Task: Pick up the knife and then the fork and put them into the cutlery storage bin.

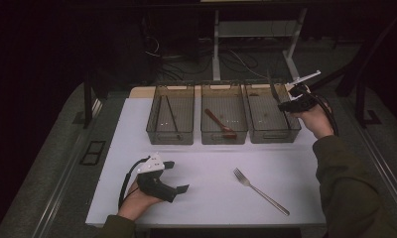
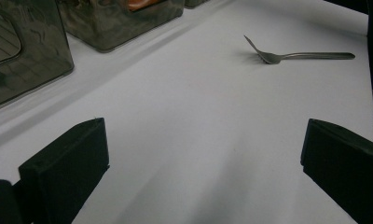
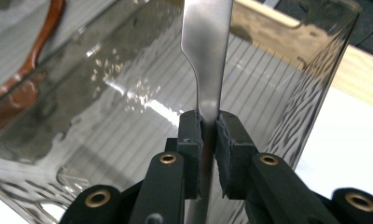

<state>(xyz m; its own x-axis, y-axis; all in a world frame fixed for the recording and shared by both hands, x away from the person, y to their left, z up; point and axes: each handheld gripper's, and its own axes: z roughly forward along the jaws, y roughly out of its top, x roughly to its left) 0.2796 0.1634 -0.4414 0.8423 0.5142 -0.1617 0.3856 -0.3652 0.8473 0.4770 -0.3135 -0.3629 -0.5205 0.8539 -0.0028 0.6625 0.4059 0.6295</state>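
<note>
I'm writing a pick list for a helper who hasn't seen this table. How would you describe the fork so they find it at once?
Start at the white table with three clear bins along its far side. On the open surface in front of them, toward the right, lies the fork, prongs pointing toward the bins. It is the one utensil lying loose on the table, neither in a bin nor held.

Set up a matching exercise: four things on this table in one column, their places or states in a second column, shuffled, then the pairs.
1. fork
2. wooden spoon
3. left hand-held gripper
4. metal utensil

A. clamped in the right hand-held gripper
B. lying in the middle bin
C. open, over the white table
D. loose on the table

Pairs: 1-D, 2-B, 3-C, 4-A
</note>
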